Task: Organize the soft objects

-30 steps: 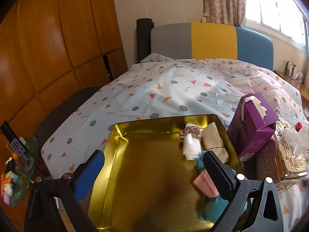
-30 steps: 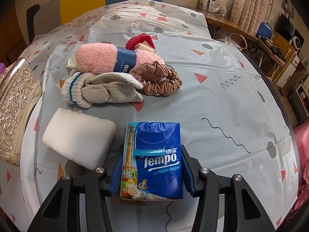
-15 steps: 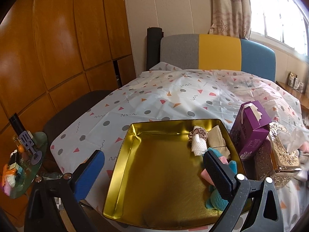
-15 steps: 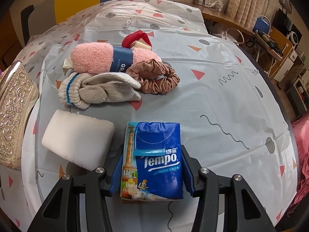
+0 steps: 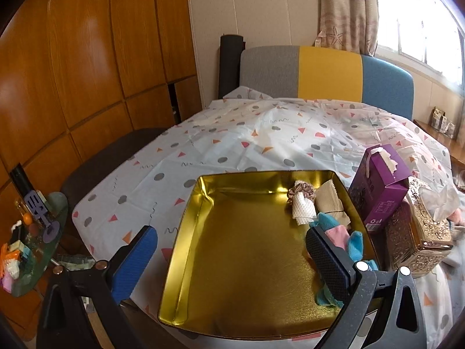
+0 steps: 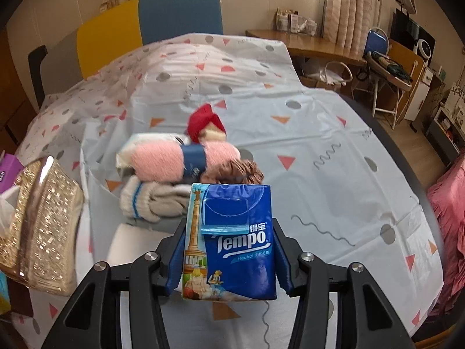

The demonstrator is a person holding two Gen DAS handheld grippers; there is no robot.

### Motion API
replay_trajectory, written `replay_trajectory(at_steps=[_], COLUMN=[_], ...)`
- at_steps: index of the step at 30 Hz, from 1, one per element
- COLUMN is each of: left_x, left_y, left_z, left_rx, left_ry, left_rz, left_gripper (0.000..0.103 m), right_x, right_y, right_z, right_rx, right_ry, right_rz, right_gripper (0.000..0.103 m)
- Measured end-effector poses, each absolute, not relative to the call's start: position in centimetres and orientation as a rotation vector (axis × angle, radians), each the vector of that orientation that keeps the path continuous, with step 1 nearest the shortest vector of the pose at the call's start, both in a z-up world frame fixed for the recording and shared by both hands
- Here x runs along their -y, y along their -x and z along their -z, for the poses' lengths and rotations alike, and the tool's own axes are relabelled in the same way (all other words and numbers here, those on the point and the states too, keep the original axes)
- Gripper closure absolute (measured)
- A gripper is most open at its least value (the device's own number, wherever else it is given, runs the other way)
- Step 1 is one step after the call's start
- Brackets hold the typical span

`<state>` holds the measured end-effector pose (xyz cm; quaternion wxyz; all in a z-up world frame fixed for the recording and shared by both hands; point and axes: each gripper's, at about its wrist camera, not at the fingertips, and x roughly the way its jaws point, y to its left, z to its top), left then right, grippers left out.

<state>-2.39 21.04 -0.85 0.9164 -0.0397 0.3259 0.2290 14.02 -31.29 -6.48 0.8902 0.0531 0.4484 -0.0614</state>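
Note:
My right gripper [image 6: 229, 250] is shut on a blue Tempo tissue pack [image 6: 232, 241], held up off the tablecloth. Behind it lie a pink fluffy roll with a blue band [image 6: 174, 163], a beige sock bundle [image 6: 154, 200], a brown scrunchie [image 6: 235, 171], a red item [image 6: 205, 122] and a white sponge [image 6: 128, 244]. In the left wrist view my left gripper [image 5: 232, 253] hangs open over the near part of the gold tin tray [image 5: 203, 192]. The tray holds a scrunchie with a white roll [image 5: 302, 203], a beige cloth [image 5: 330, 200] and pink and teal cloths [image 5: 345, 238] along its right side.
A purple carton [image 5: 377, 186] and a gold tissue box [image 5: 418, 226] stand right of the tray; the gold tissue box [image 6: 43, 218] also shows at the left of the right wrist view. A small glass side table [image 5: 26, 244] with clutter sits at far left. Chairs stand behind the table.
My right gripper has lifted the tissue pack off the table and tipped its view up. The left gripper has drawn back from the tray, so more of the tray shows.

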Motion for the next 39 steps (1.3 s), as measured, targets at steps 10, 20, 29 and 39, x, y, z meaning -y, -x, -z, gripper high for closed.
replay_trajectory(at_steps=[10,20,29,39], left_x=[-22.7,-24.4,-26.4,-27.6], left_y=[2.5,3.3,4.7,5.2], left_z=[1.8,2.5,2.1,2.6], left_rx=[-0.68,-0.689,-0.667,-0.687], left_ry=[0.114,0.138,0.154,0.165], left_rz=[-0.477,-0.514,-0.57,-0.592], left_gripper=[0.0,0.0,0.0,0.0], right_x=[15.7,-3.8,-14.4,-19.6], right_y=[-15.3,-12.2,-11.8,-11.8], right_z=[-4.3,-7.2,-0.9,9.1], right_rx=[-0.738,-0.672,-0.835,-1.063], right_ry=[0.098,0.282,0.396,0.473], right_rz=[-0.22,-0.629,-0.832,-0.853], right_gripper=[0.051,0.051,0.051,0.051])
